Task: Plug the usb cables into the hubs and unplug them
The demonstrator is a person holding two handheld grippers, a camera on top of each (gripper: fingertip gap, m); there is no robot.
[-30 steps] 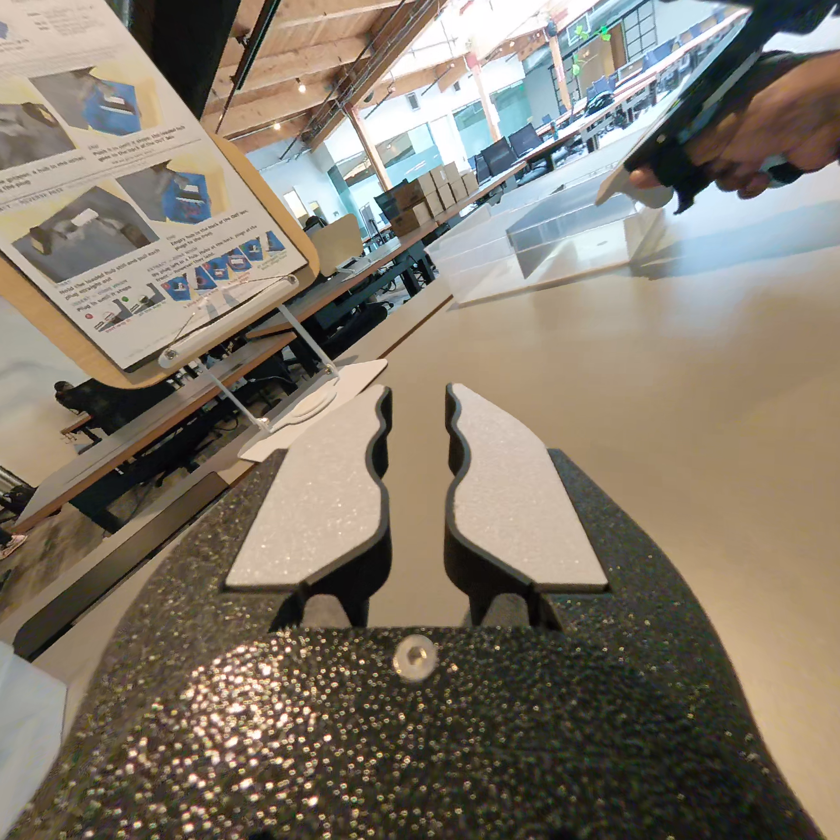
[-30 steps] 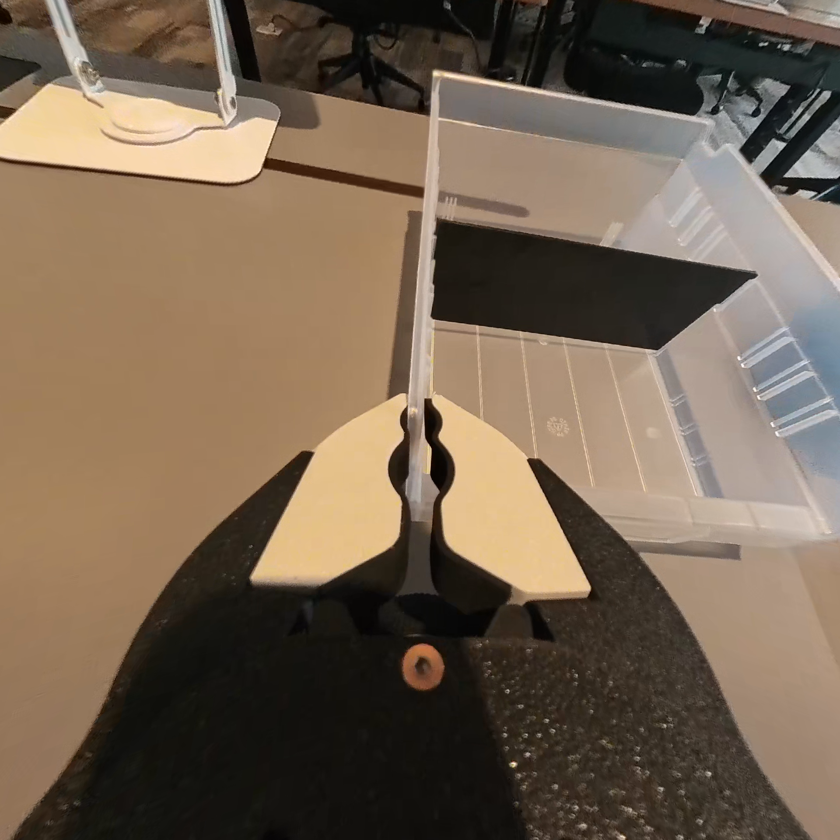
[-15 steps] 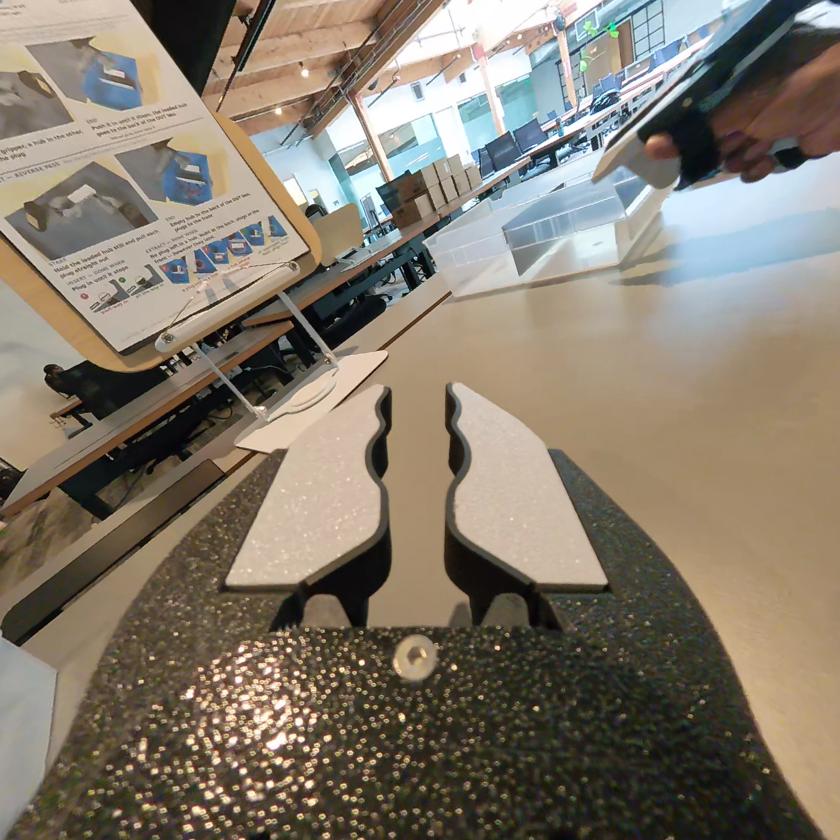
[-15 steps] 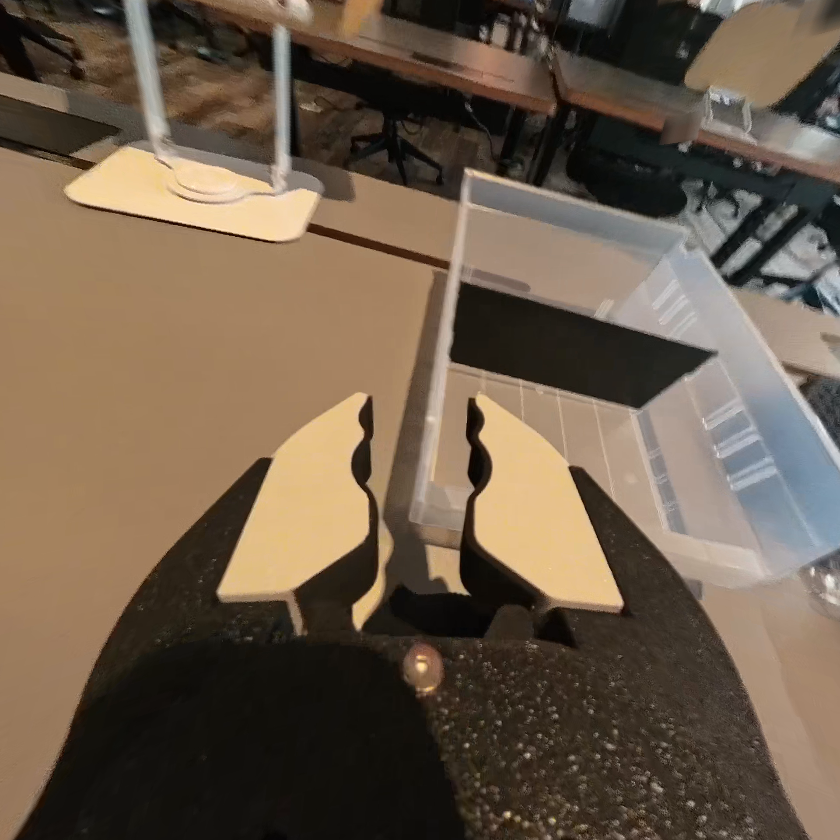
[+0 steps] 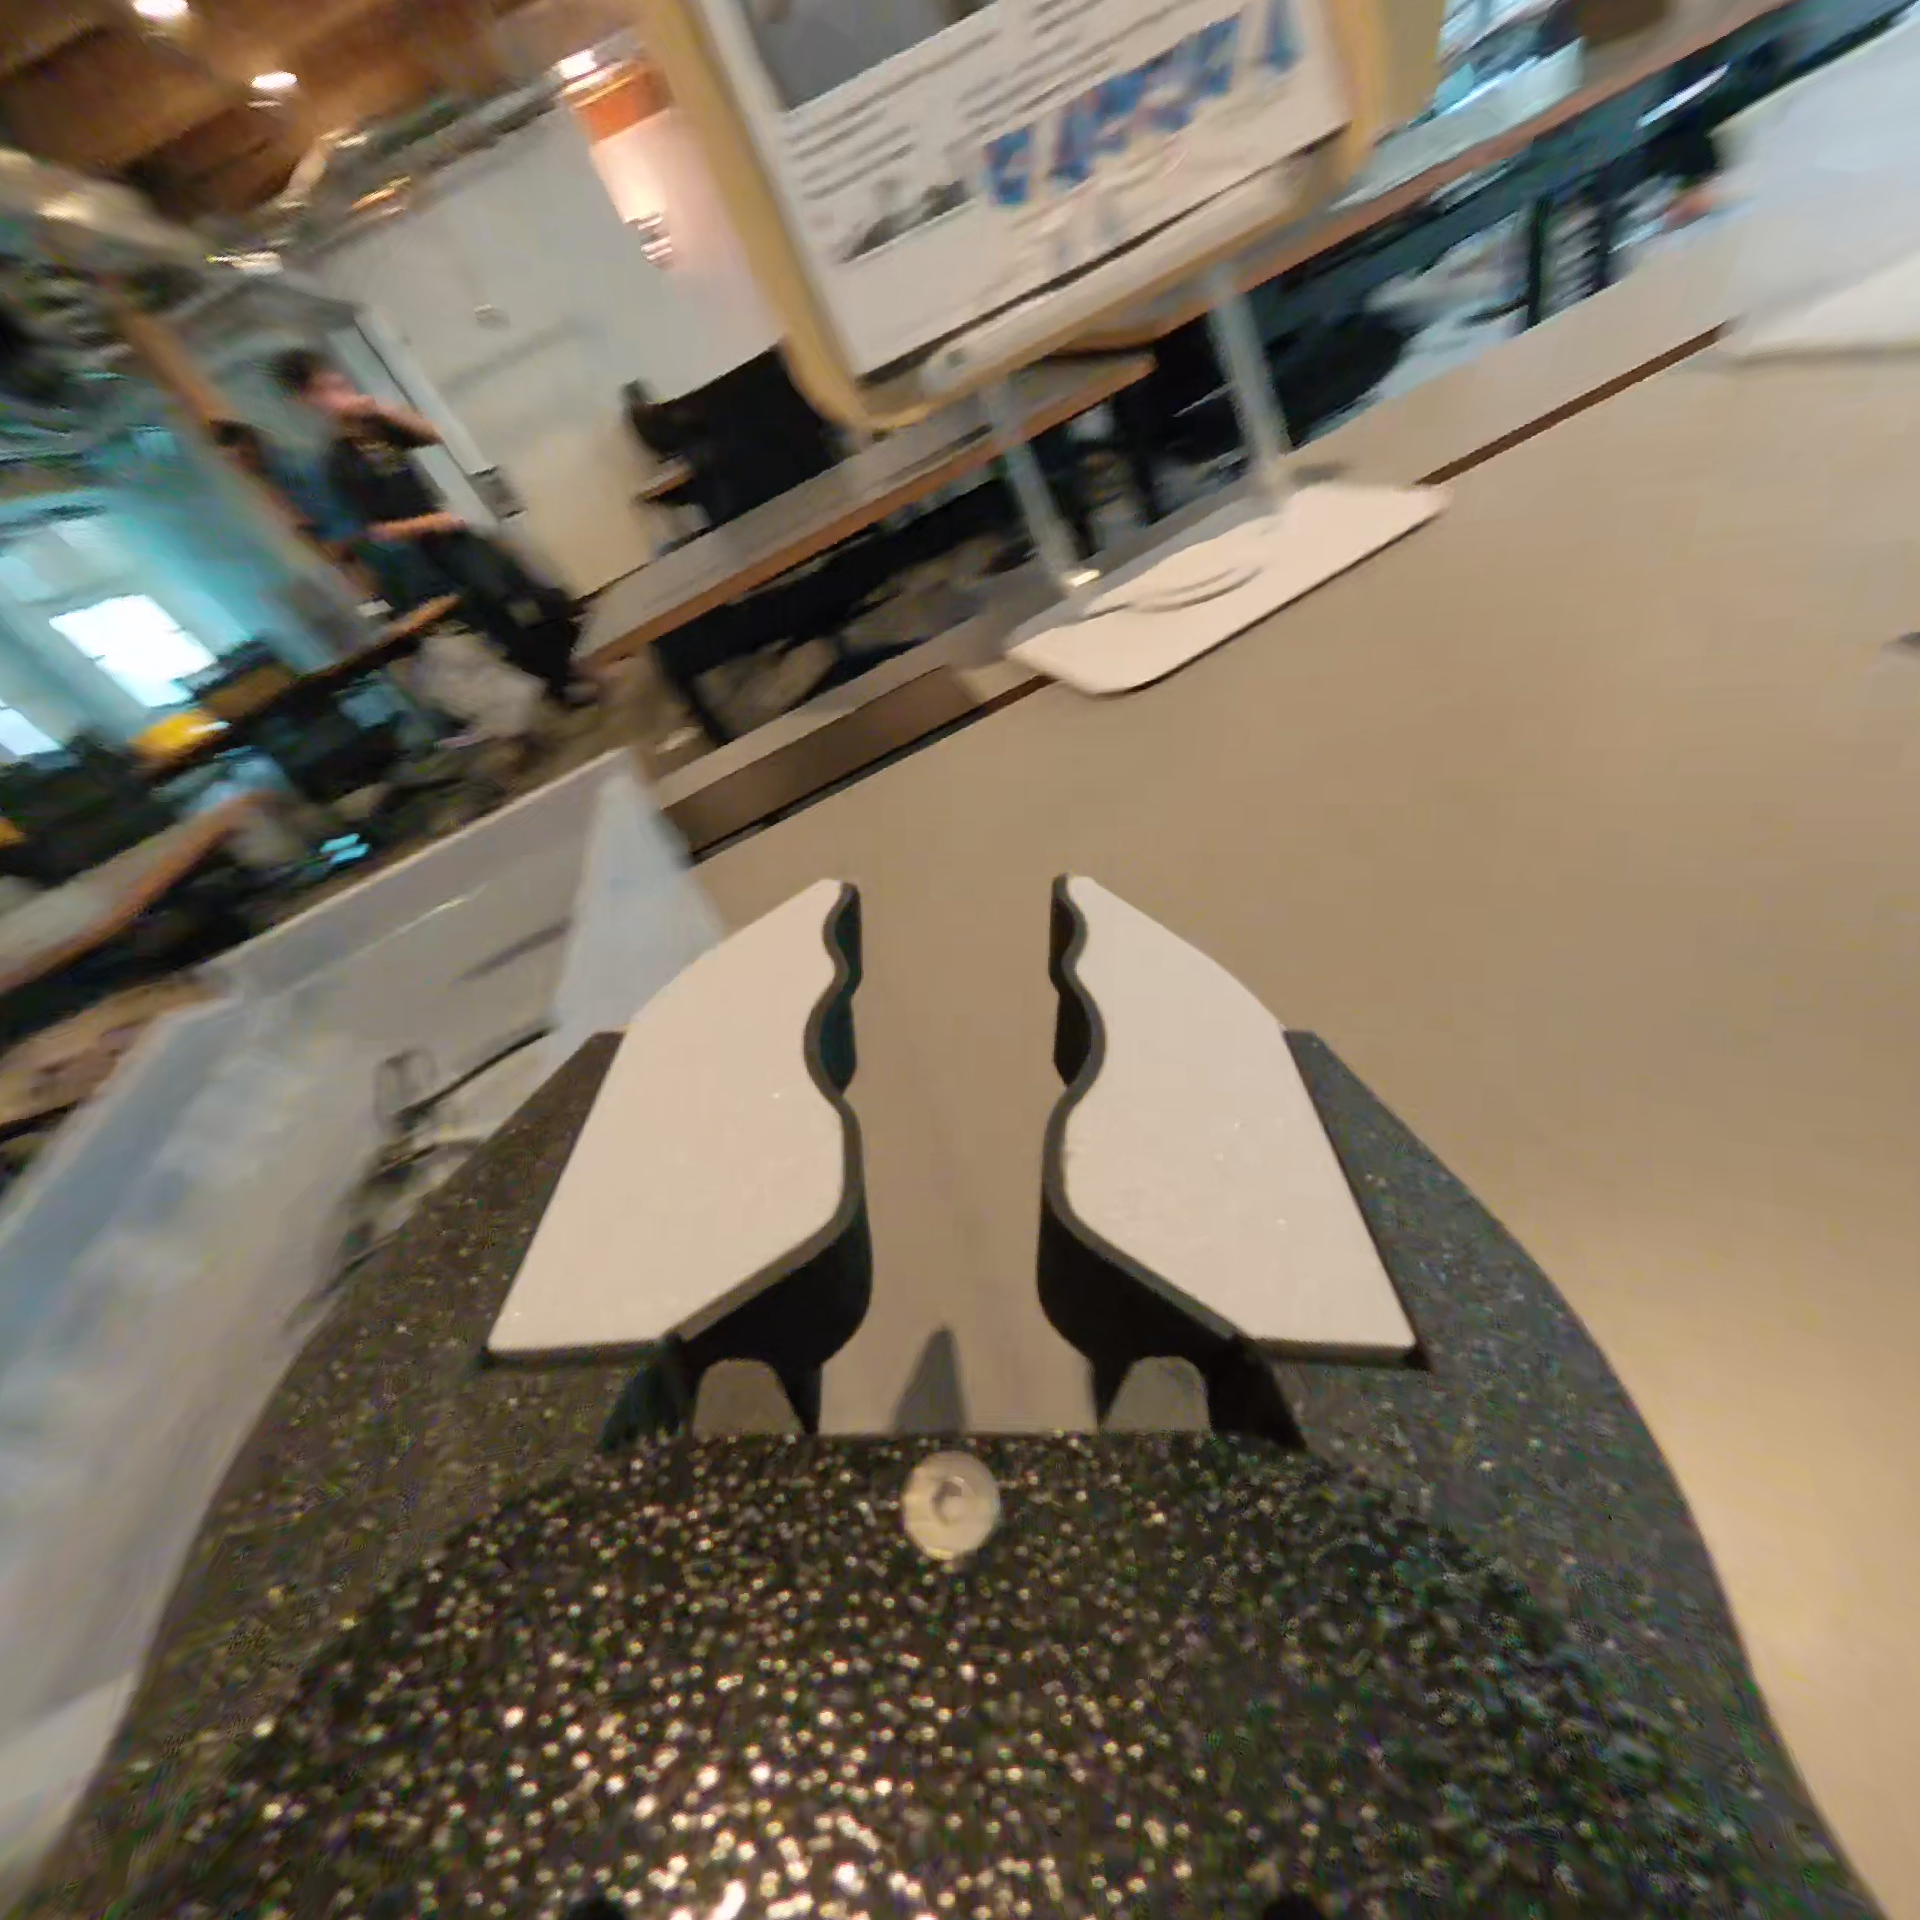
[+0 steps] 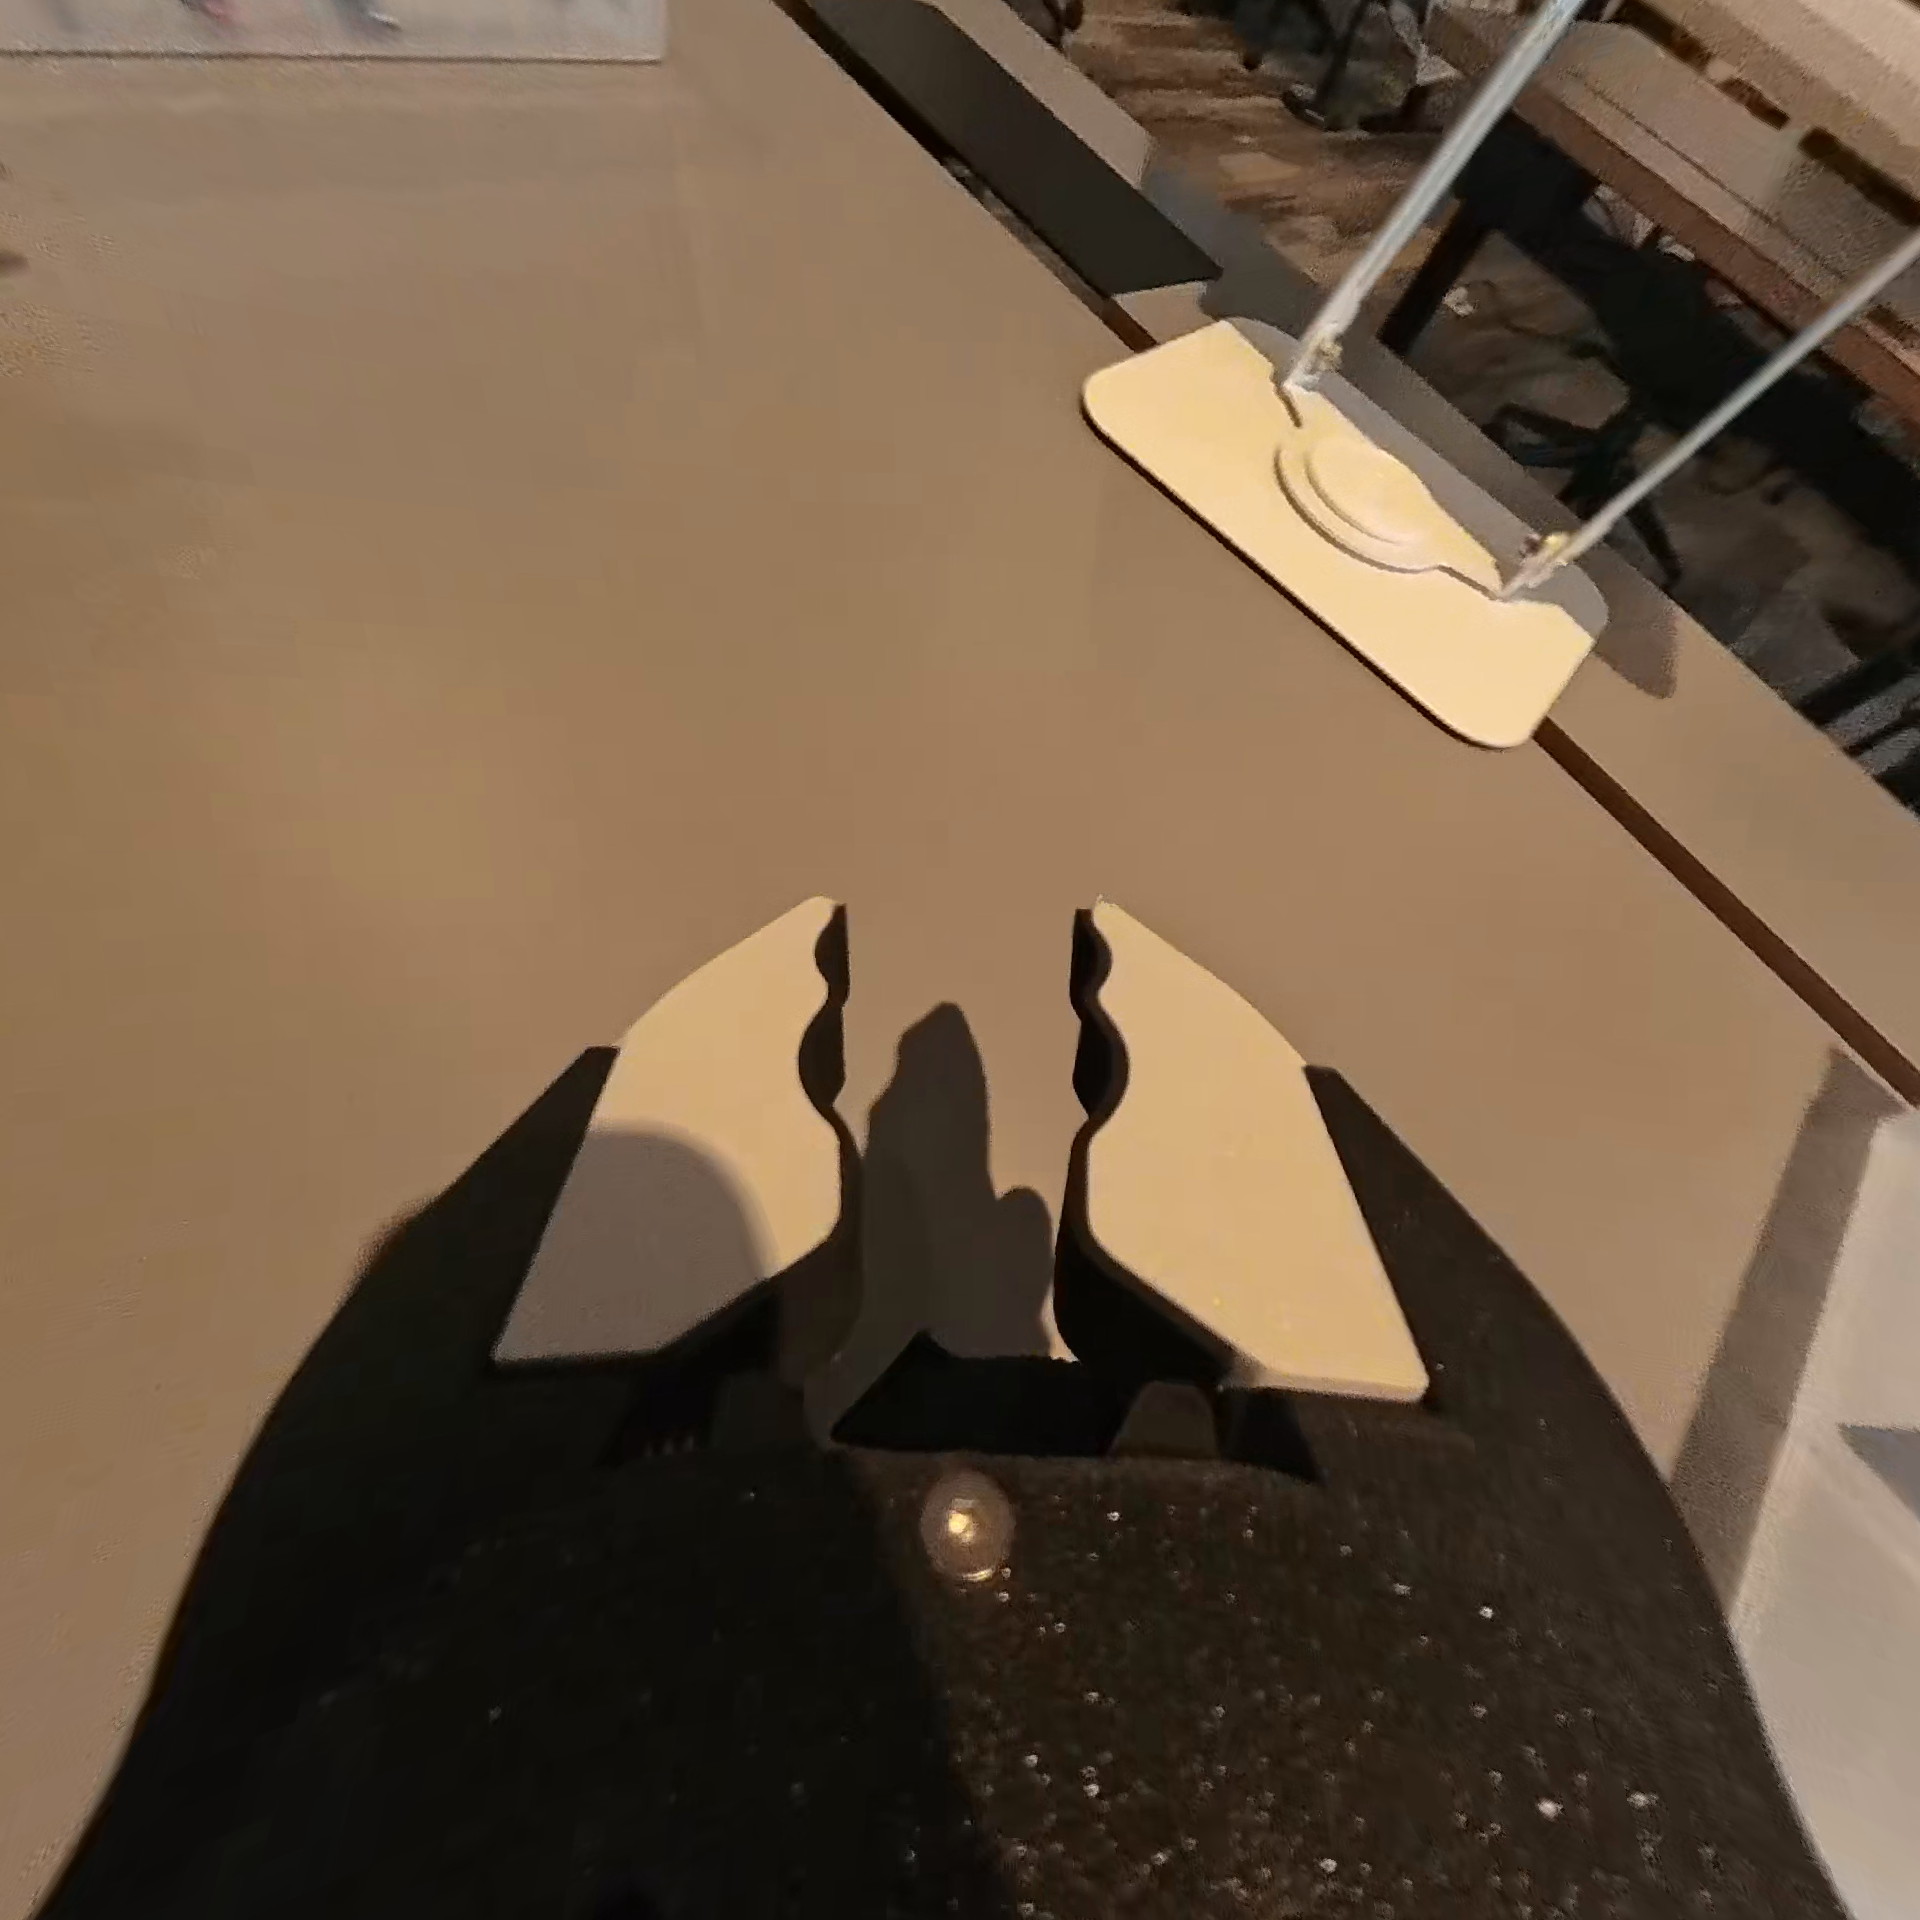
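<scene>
Only the left wrist view shows a blurred clear plastic bin (image 5: pixel 312 1039), left of the parted, empty left claw (image 5: pixel 954 904); the right claw (image 6: pixel 961 920) gapes empty above the bare tan table (image 6: pixel 520 623).

Neither view shows a USB cable or hub clearly enough to tell. A small dark shape inside the translucent bin (image 5: pixel 260 1039), to the left of the left gripper (image 5: pixel 954 894), is too blurred to identify. The left gripper and the right gripper (image 6: pixel 961 914) both hang over the tan table (image 5: pixel 1455 831), fingers apart, with nothing between them.
</scene>
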